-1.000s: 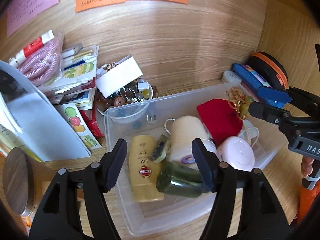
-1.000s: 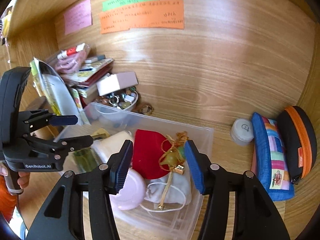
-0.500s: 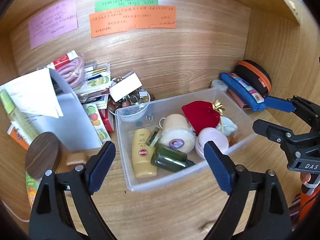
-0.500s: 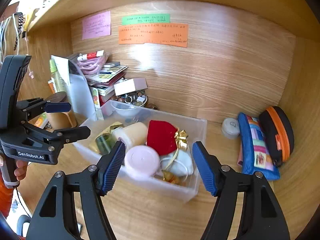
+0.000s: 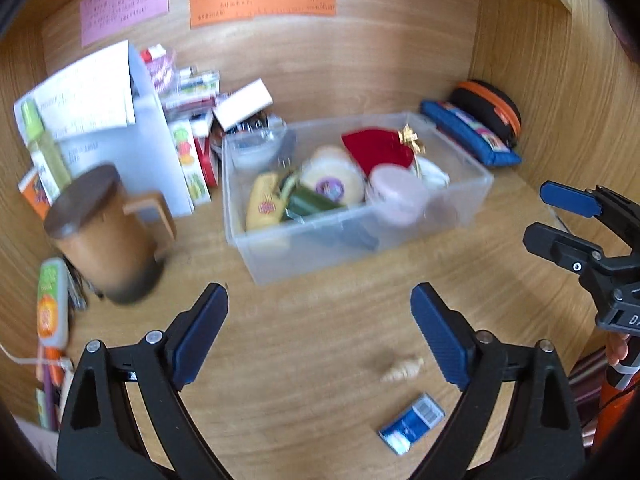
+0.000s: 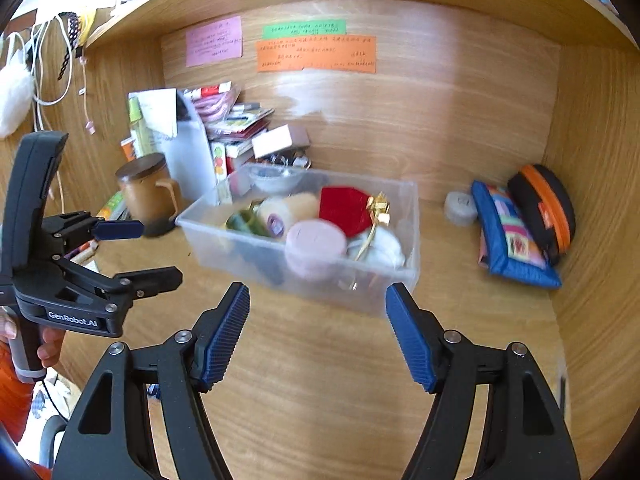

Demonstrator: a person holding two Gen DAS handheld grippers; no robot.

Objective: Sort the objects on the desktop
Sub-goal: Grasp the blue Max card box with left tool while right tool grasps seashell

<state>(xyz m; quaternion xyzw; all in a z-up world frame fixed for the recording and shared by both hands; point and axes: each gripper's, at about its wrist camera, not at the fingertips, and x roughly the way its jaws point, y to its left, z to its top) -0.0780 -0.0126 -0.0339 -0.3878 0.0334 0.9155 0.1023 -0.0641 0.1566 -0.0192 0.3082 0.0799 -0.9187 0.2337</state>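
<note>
Left gripper [image 5: 319, 334] and right gripper [image 6: 317, 330] both hang over bare wooden desk [image 5: 320, 320], jaws spread and just been opening, nothing between the pads. Clear plastic bin [image 5: 460, 216] sits beyond them toward the back panel, holding a red pouch [image 5: 378, 150], pink round case [image 5: 394, 190], yellow tube [image 5: 264, 202] and dark green bottle [image 5: 314, 202]. Brown lidded mug [image 5: 104, 232] stands left of the bin; blue pencil case [image 6: 512, 240] lies right.

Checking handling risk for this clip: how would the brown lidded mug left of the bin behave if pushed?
The brown mug stands upright, taller than it is wide, so a high push would probably tip it. Its dark lid seems merely set on and might slide off. The side handle would likely make it swivel.
</note>
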